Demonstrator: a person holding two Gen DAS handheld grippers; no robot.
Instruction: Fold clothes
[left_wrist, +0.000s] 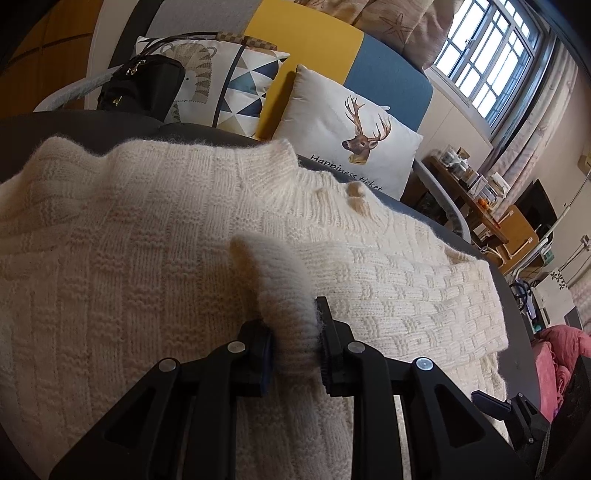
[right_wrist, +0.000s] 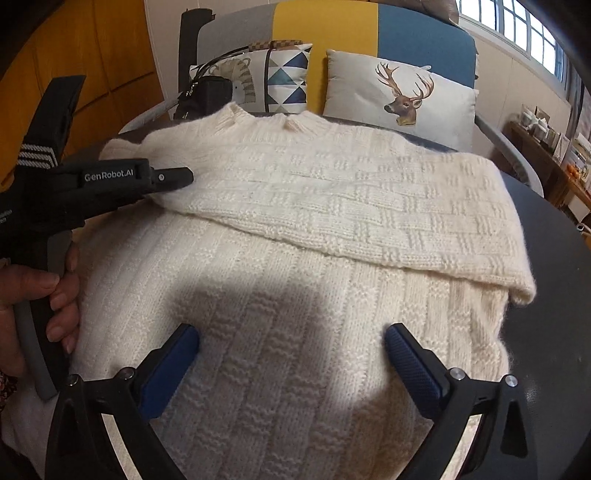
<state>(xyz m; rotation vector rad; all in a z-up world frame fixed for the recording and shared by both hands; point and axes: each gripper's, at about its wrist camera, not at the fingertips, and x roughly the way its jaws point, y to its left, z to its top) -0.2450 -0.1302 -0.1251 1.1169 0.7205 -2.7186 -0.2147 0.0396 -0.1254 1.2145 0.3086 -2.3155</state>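
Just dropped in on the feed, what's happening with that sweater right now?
A person is folding a cream knit sweater spread on a dark table. The left gripper is shut on a bunched piece of the knit, apparently a sleeve cuff. One sleeve already lies folded across the body. The right gripper hangs over the lower body with its jaws wide open, holding nothing.

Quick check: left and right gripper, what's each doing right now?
Left gripper: shut on a sleeve cuff of the sweater.
Right gripper: open wide, holding nothing, above the sweater.
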